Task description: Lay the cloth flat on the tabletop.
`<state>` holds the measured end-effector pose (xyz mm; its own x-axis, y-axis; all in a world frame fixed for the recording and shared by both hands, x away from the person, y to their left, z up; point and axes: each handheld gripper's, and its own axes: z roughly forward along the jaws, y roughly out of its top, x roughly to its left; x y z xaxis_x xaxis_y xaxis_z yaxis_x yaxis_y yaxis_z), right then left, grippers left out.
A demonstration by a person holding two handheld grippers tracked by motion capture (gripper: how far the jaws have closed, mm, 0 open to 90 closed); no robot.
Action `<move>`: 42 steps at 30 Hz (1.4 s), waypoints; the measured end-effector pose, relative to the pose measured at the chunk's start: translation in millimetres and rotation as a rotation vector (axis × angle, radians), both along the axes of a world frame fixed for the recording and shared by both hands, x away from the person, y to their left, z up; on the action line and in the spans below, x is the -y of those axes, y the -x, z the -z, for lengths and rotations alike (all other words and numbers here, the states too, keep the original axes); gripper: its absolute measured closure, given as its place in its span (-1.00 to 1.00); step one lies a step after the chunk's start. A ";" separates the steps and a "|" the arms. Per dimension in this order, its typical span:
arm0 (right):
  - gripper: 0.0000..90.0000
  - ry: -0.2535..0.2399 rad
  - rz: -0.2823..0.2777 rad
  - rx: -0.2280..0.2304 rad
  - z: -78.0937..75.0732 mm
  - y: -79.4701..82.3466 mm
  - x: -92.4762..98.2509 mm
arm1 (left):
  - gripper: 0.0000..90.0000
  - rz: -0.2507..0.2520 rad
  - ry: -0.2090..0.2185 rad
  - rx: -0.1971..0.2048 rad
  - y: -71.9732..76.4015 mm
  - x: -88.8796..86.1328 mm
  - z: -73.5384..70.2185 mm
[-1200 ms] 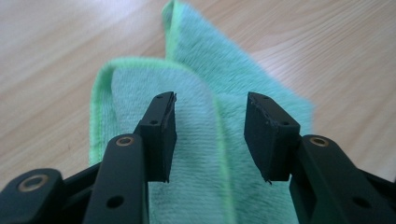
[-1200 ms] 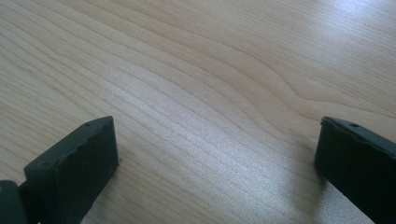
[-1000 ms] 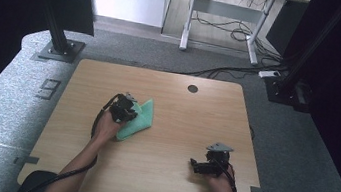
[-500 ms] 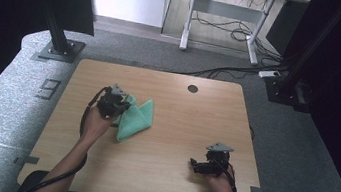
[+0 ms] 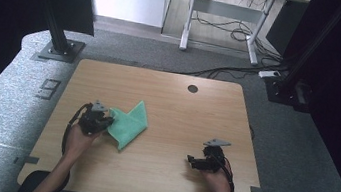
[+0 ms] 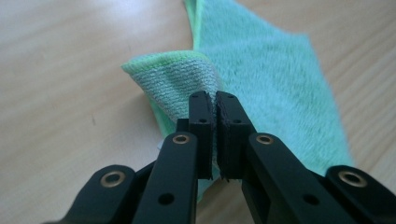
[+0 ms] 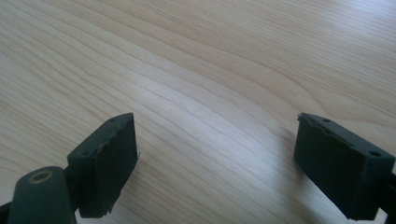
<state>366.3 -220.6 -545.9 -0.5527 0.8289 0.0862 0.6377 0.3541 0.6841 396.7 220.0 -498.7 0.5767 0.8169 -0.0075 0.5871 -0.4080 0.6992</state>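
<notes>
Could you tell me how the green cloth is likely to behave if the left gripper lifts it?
The green microfibre cloth is probably floppy: its pinched edge already folds over in the left gripper. It looks thin and light, so it would likely drape and trail.

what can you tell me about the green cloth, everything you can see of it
The green cloth is a soft, fuzzy towel-like piece, mint green with a brighter stitched hem. It lies crumpled and partly folded on the left half of the wooden table, one pointed corner sticking up toward the far side. Its near-left edge is lifted and curled over, showing a ribbed underside, and the left gripper is clamped shut on that fold. The rest rests flat on the wood.
</notes>
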 end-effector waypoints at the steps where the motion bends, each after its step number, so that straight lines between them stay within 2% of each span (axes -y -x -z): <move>1: -0.71 -0.006 -0.010 -0.005 -0.6 -1.6 -3.2 | 0.89 0.002 0.001 -0.014 4.6 -1.8 7.9; 3: -0.71 -0.010 -0.023 -0.010 -1.6 -3.4 -7.0 | 0.89 0.001 0.002 -0.022 6.5 -2.4 12.8; 5: -0.72 -0.020 -0.078 -0.019 -6.4 -11.4 -21.2 | 0.88 0.000 0.003 -0.044 8.0 -2.1 22.8; 8: -0.72 -0.030 -0.092 -0.019 -9.7 -16.8 -29.8 | 0.85 0.006 -0.005 -0.050 7.3 -0.5 25.8; 11: -0.68 -0.061 -0.107 -0.013 -17.1 -31.0 -49.1 | 0.82 0.009 -0.015 -0.052 6.4 2.1 30.6; 12: -0.68 -0.061 -0.107 -0.013 -17.1 -31.0 -49.1 | 0.81 0.009 -0.015 -0.052 6.4 2.1 30.6; 13: -0.60 -0.074 -0.126 -0.015 -19.9 -38.3 -58.9 | 0.81 0.008 -0.003 -0.053 5.8 1.7 33.0; 14: -0.60 -0.074 -0.126 -0.015 -19.9 -38.3 -58.9 | 0.80 0.008 -0.003 -0.053 5.8 1.7 33.0; 16: -0.55 -0.077 -0.150 -0.009 -22.2 -50.6 -74.7 | 0.80 0.009 0.006 -0.054 5.2 1.1 33.8; 17: -0.55 -0.077 -0.150 -0.009 -22.2 -50.6 -74.7 | 0.80 0.011 0.007 -0.051 5.1 1.2 34.1; 21: -0.41 -0.048 -0.187 0.007 -24.9 -65.7 -95.7 | 0.80 0.024 0.017 -0.044 4.4 4.0 35.8; 29: -0.24 -0.012 -0.206 0.040 -31.9 -87.8 -115.9 | 0.80 0.101 0.026 -0.031 3.4 25.7 37.9; 33: -0.18 -0.004 -0.208 0.046 -34.0 -96.7 -122.4 | 0.80 0.114 0.027 -0.028 3.6 29.0 38.3; 37: -0.10 -0.004 -0.209 0.033 -29.7 -112.9 -137.1 | 0.80 0.117 0.043 -0.035 2.8 27.9 38.6; 42: -0.03 -0.003 -0.222 0.014 -20.3 -124.5 -152.2 | 0.80 0.118 0.049 -0.034 2.6 27.6 38.6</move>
<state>490.8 -68.5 -525.5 -0.7231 0.6861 0.0799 0.5346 0.4826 0.6937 394.1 192.4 -537.3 0.6675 0.7416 -0.0672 0.5610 -0.4414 0.7003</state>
